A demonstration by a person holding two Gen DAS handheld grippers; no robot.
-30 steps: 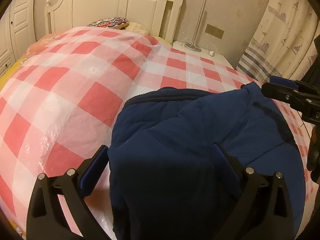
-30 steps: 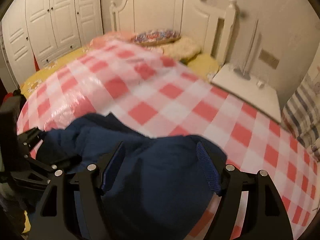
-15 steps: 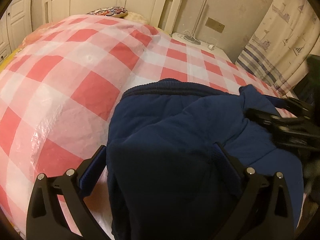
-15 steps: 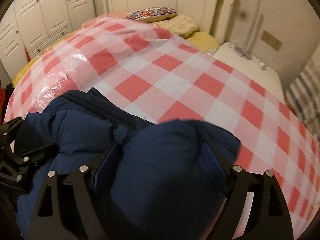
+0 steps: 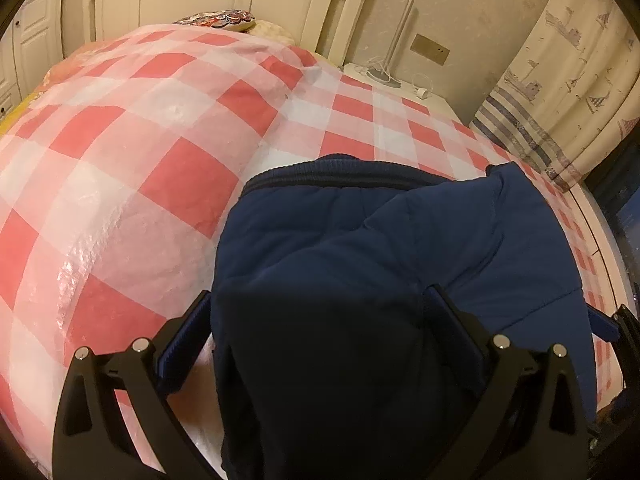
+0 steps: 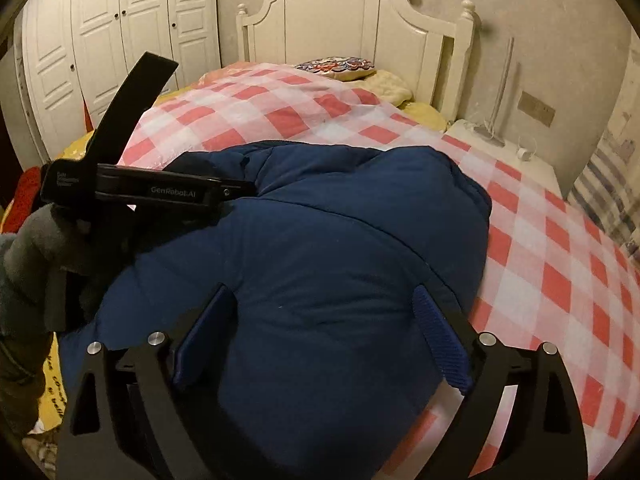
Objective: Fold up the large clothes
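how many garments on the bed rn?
1. A navy padded jacket lies bunched at the near end of the red-checked sheet, between the fingers of the left gripper and right gripper. Anything underneath is hidden.

The big jacket (image 5: 392, 264) lies on the bed cover (image 5: 132, 168), at the near end of the bed (image 6: 560, 264), and its near part fills the gap between the fingers of the left gripper (image 5: 320, 344) and of the right gripper (image 6: 324, 336). In the right wrist view the left gripper (image 6: 132, 192) sits at the left side of the jacket (image 6: 340, 264). Far behind, a pillow (image 6: 336, 65) lies by the headboard (image 6: 360, 20), with the wardrobe (image 6: 108, 40) to the left and a small side counter (image 6: 516, 156) to the right.
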